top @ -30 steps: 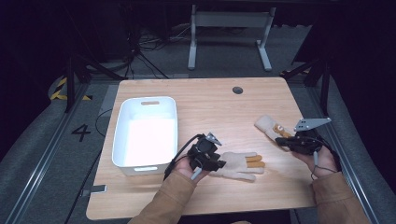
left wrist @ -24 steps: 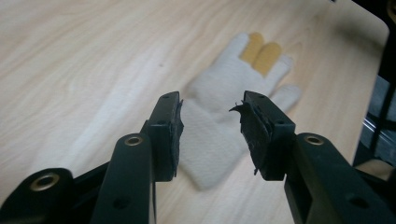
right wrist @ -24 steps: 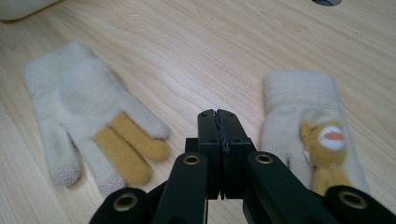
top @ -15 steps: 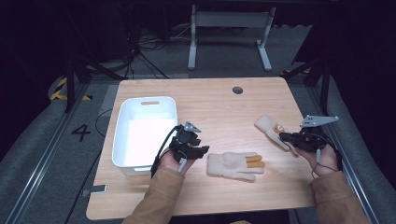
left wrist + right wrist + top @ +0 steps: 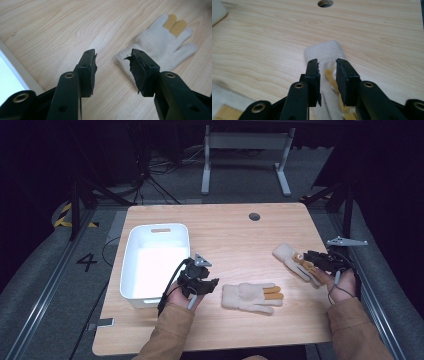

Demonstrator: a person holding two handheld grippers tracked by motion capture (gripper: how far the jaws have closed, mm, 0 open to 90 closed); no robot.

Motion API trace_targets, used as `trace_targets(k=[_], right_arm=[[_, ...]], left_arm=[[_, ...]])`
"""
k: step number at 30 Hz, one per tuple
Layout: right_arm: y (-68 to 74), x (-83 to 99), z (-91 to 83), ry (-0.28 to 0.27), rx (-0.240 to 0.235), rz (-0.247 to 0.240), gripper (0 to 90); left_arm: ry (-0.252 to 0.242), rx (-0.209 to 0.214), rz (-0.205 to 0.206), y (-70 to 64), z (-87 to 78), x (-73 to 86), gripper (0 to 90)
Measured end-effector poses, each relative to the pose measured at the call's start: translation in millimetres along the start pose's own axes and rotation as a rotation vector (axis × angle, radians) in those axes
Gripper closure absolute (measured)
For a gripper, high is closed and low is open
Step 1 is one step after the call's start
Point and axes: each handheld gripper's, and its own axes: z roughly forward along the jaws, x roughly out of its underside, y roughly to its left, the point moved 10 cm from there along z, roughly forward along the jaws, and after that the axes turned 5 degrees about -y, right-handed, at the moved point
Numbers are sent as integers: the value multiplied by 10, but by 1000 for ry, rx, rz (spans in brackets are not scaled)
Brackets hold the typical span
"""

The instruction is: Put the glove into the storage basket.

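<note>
The far glove [image 5: 296, 264] is sitting between the right gripper [image 5: 311, 261]'s narrowing jaws for lifting, while the left gripper [image 5: 200, 282], jaws apart, is facing the near glove [image 5: 252, 296] on the surface [image 5: 235, 235].

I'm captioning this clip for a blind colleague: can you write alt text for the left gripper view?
Two black jaws of the left gripper stand open, empty, above a light wooden table. Just beyond them lies a cream knit glove, flat, with two tan fingers, its cuff toward the jaws. A white bin edge shows at lower left.
</note>
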Motion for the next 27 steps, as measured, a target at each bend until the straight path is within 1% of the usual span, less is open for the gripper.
trace_targets(k=[2, 6, 7, 9, 13, 17, 19, 25, 27], right_arm=[[-31, 25, 52, 14, 9, 6, 706], [-50, 96, 170, 59, 38, -28, 675], [-62, 122, 228, 71, 47, -36, 663], [-65, 131, 245, 75, 49, -34, 663], [-101, 208, 337, 107, 69, -47, 657], [-129, 264, 390, 126, 90, -61, 640], [-126, 286, 407, 137, 84, -58, 634], [-147, 337, 448, 170, 92, -77, 603], [-160, 345, 456, 176, 93, -75, 596]], left_arm=[[1, 2, 5, -19, -4, 13, 560], [14, 10, 17, -68, 4, 43, 553], [17, 10, 24, -82, 7, 51, 553], [23, 12, 29, -99, 13, 64, 553], [37, 15, 41, -119, 27, 88, 554], [44, 23, 44, -139, 45, 97, 553], [49, 23, 50, -143, 51, 102, 553], [58, 31, 53, -161, 65, 116, 550], [61, 30, 54, -161, 70, 119, 548]])
